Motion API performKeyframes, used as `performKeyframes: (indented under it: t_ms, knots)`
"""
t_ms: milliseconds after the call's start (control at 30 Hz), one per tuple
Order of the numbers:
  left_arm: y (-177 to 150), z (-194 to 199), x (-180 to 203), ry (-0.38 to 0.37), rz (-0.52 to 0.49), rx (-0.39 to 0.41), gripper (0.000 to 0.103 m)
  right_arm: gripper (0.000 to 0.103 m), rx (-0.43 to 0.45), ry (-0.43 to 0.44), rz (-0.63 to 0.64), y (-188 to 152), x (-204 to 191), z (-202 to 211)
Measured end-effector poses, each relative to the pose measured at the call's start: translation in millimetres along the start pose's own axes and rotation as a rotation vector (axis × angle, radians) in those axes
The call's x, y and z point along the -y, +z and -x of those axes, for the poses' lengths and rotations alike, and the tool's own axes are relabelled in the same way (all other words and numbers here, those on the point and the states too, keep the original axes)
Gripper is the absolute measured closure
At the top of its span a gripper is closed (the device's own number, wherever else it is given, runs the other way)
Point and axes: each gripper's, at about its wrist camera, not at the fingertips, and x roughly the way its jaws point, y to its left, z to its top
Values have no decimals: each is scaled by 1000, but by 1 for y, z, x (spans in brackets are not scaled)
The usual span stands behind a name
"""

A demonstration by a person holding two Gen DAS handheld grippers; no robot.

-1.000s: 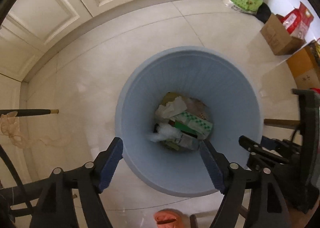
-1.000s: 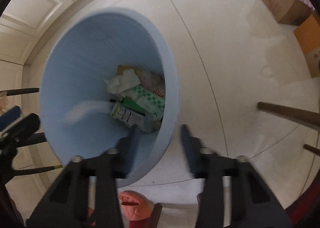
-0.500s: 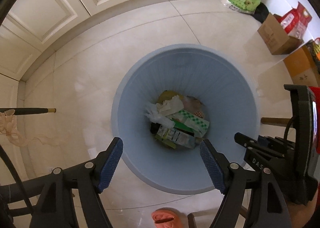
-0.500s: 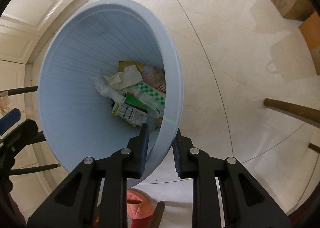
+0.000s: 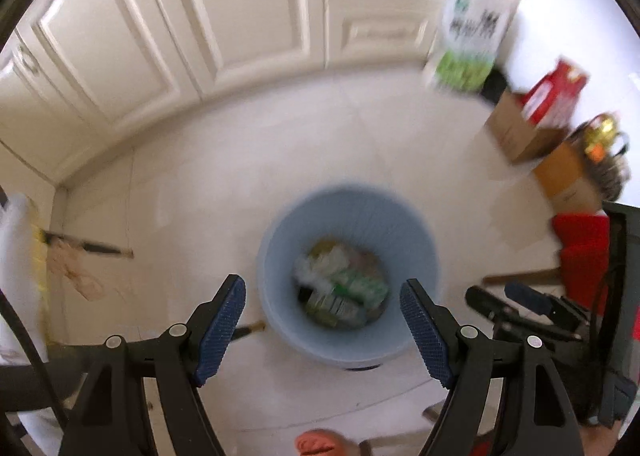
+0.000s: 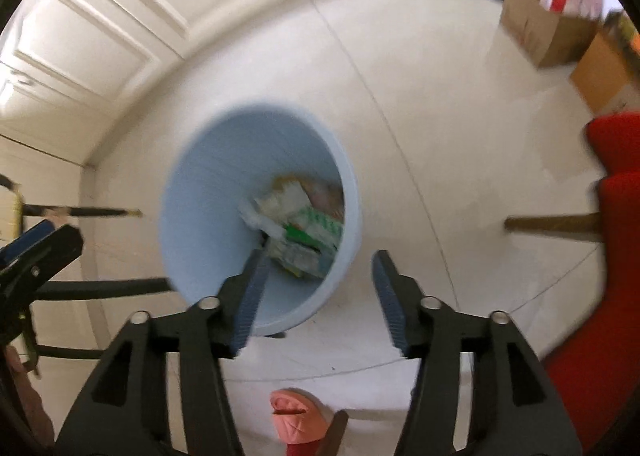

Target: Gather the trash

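Note:
A light blue trash bin point(image 5: 280, 248) stands on the pale tiled floor, also in the right wrist view point(image 6: 200, 216). Inside lie crumpled tissue, a green-and-white carton and other wrappers point(image 5: 344, 288) point(image 6: 304, 228). My left gripper point(image 5: 322, 328) is open and empty, high above the bin's near rim. My right gripper point(image 6: 318, 296) is open and empty, above the bin's near right rim. Both views are blurred by motion.
White cabinet doors point(image 5: 240, 16) line the far wall. A rice bag point(image 5: 472, 16), cardboard boxes point(image 5: 520, 128) and red bags stand at the right. A red chair point(image 6: 616, 192) with a wooden leg is at the right. A pink slipper point(image 6: 296, 416) is below.
Both grippers have risen away from the bin, which looks smaller now. The right gripper, shut on the bin's rim half a second ago, has opened and let go.

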Motion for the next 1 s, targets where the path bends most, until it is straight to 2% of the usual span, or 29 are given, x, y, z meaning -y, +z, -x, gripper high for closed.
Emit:
performKeyframes:
  t_ms: [67,167,267,400,500,533,600,667,700,867,1000]
  knots:
    - [-4,46,8,-2,-11,85,23,32,78,18,9,-1,-8,46]
    - [-16,114,17,-8,-1,217,20,27,195,40,37,-4,-26,116]
    - [-34,188,24,-7,14,351,15,14,305,39,80,-12,-50,184]
    - [-71,282,25,20,43,529,12,9,465,59,158,-23,-86,278]
    - [-114,359,23,47,56,654,6,6,551,105,216,-40,-122,330]
    - [-126,378,21,65,67,684,5,0,585,106,240,-47,-135,348]
    - [-162,426,14,106,92,758,1,0,655,124,292,-63,-161,383]
    - [-192,460,6,146,126,818,1,0,708,122,335,-79,-190,412]
    - [-212,484,1,165,136,852,1,0,746,148,360,-89,-206,429]
    - [-298,561,-14,289,178,938,1,0,842,216,465,-127,-270,483]
    - [-365,609,-23,344,260,1000,1,0,900,275,554,-159,-322,513]
